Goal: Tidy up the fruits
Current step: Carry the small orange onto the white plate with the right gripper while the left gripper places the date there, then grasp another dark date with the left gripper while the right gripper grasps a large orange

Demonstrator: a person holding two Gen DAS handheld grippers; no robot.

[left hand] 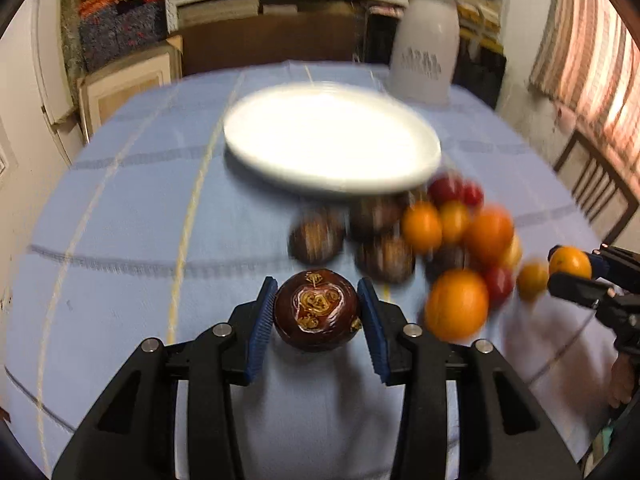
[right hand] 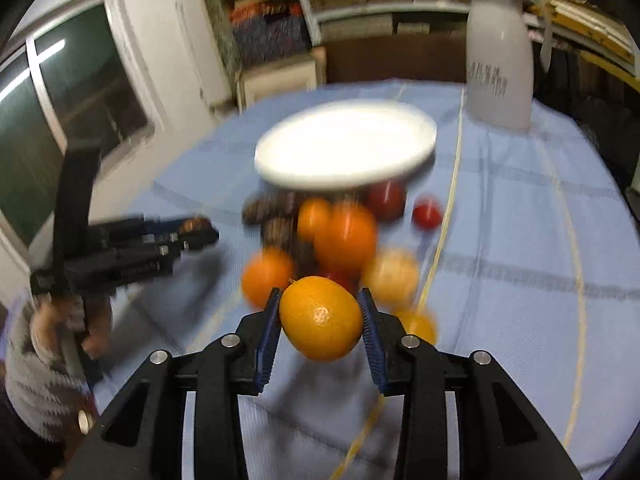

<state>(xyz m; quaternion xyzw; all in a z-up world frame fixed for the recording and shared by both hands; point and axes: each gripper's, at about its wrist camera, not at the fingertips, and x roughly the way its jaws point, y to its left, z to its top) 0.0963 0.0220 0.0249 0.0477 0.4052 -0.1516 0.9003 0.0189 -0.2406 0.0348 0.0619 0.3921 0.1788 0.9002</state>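
Observation:
My left gripper [left hand: 318,310] is shut on a dark brown round fruit [left hand: 316,310] with a gold pattern, lifted above the blue tablecloth. My right gripper [right hand: 321,316] is shut on an orange [right hand: 321,318], also off the cloth. Beyond both lies a blurred pile of fruit [left hand: 420,236]: brown fruits, oranges and small red ones. A white plate [left hand: 332,138] rests just behind the pile and holds no fruit. In the left wrist view the right gripper [left hand: 576,272] shows at the right edge with its orange [left hand: 570,262]. In the right wrist view the left gripper [right hand: 200,232] shows at the left.
A tall white jug [left hand: 424,40] stands at the table's far right, behind the plate. The blue checked tablecloth [left hand: 140,220] covers the table. Shelves of folded cloth and boxes line the back wall. A chair [left hand: 592,184] stands at the right. A person's hand [right hand: 94,320] holds the left gripper's handle.

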